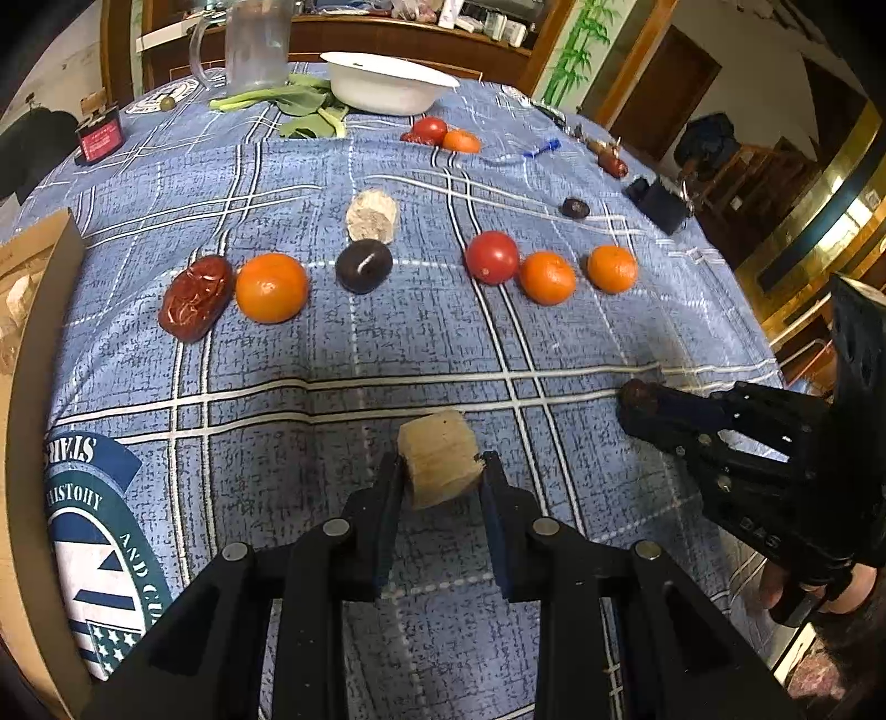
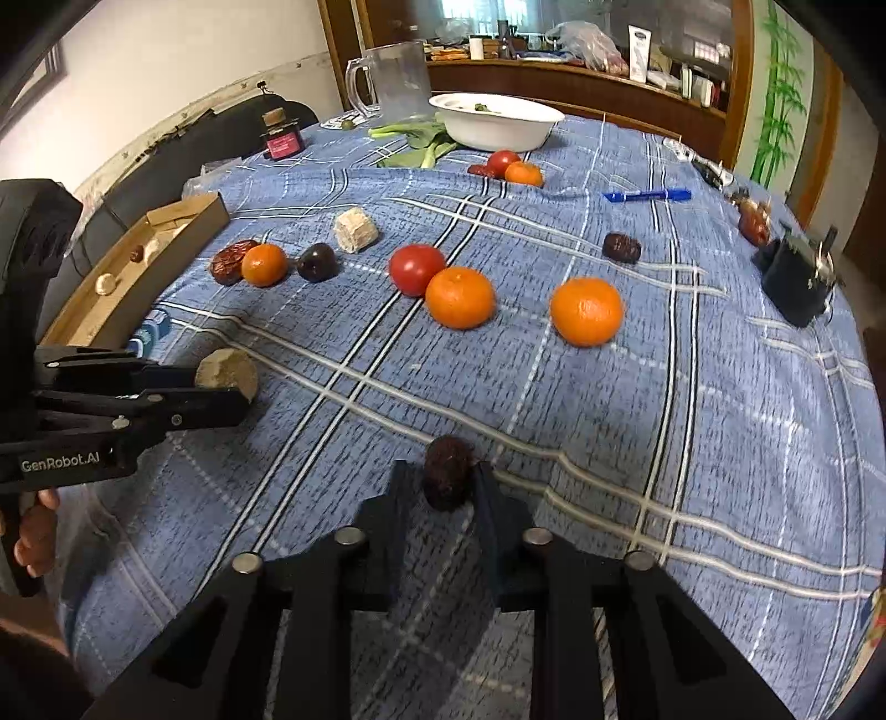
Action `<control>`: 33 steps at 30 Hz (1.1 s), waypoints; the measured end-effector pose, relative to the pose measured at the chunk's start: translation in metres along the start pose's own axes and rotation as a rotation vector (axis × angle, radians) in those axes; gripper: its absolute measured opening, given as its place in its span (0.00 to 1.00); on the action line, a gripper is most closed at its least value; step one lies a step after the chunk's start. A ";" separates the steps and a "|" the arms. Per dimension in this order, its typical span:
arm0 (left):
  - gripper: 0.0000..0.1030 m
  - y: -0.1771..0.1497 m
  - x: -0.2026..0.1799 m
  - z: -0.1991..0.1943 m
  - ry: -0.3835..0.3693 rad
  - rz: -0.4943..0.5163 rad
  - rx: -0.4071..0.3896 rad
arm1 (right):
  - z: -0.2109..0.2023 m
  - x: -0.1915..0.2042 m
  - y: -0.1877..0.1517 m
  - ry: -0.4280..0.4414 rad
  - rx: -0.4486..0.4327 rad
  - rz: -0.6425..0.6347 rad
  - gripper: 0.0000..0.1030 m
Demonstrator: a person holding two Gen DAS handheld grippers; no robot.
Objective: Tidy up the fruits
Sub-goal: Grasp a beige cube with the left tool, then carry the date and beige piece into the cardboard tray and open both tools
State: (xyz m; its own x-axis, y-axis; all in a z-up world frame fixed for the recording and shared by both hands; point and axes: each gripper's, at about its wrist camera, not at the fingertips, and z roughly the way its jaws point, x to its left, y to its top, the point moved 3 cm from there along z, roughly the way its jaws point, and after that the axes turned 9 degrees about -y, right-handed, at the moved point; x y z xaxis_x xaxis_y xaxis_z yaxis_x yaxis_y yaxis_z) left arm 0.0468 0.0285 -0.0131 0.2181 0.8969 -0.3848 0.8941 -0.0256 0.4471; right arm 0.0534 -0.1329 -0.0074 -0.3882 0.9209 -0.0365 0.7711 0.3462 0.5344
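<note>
While a blue plaid cloth (image 1: 387, 343) covers the whole surface, the biggest items on it sit at the far end: a clear plastic jug (image 1: 257, 44), a white bowl (image 1: 387, 83) and leafy greens (image 1: 302, 108) lying between and in front of them. An open cardboard box (image 2: 138, 266) lies along the left edge with a few small pieces inside.

Across the middle runs a loose row of fruit: a wrinkled red date (image 1: 196, 296) touching an orange (image 1: 271, 288), then a dark round fruit (image 1: 364, 266) with a pale beige chunk (image 1: 372, 216) just behind it, then a tomato (image 1: 492, 257) touching a second orange (image 1: 547, 278), with a third orange (image 1: 612, 268) just beside that. Farther back, another tomato and orange (image 1: 443, 135) sit together near the bowl, and a small dark date (image 1: 575, 207) lies apart to the right. A blue pen (image 2: 648, 195) rests near the far right.

Closest in, the left claw (image 1: 443, 476) is pinching a pale beige block (image 1: 440, 465) just over the cloth, and the right claw (image 2: 446, 487) is pinching a dark wrinkled date (image 2: 447, 471), both at the near edge, well apart from the row.
</note>
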 end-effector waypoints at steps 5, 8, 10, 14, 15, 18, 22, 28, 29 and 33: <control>0.26 -0.005 0.000 -0.010 -0.025 -0.001 -0.017 | -0.006 0.000 0.000 0.006 0.007 0.035 0.17; 0.26 -0.007 0.000 -0.024 -0.042 -0.002 -0.037 | -0.016 0.006 -0.002 -0.007 -0.005 0.024 0.17; 0.26 -0.007 -0.001 -0.032 -0.048 -0.001 -0.049 | -0.022 0.011 -0.002 -0.003 -0.012 0.021 0.17; 0.26 -0.009 0.003 -0.042 -0.023 0.016 -0.047 | -0.029 0.023 -0.001 -0.009 -0.022 0.006 0.17; 0.26 -0.011 0.005 -0.041 -0.020 0.010 -0.035 | -0.028 0.025 -0.002 -0.026 -0.019 0.003 0.18; 0.26 -0.016 0.004 -0.032 -0.094 0.003 0.010 | -0.025 0.022 -0.004 -0.032 0.003 0.025 0.18; 0.38 -0.011 -0.018 -0.026 -0.048 0.092 -0.024 | -0.021 0.020 -0.008 -0.059 0.014 0.015 0.18; 0.51 0.005 -0.024 -0.012 0.086 0.138 -0.026 | -0.009 0.017 -0.012 -0.039 0.038 0.040 0.18; 0.51 0.006 -0.018 -0.014 0.063 0.097 -0.025 | -0.009 0.017 -0.012 -0.037 0.035 0.040 0.18; 0.51 0.006 -0.007 -0.023 0.021 0.072 -0.043 | -0.010 0.015 -0.013 -0.023 0.031 0.047 0.18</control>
State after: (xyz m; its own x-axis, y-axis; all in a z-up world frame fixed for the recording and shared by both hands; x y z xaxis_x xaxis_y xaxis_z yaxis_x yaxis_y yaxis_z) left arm 0.0415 0.0325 0.0109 0.2727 0.9023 -0.3338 0.8585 -0.0716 0.5078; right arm 0.0318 -0.1256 -0.0063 -0.3402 0.9398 -0.0313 0.8034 0.3078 0.5097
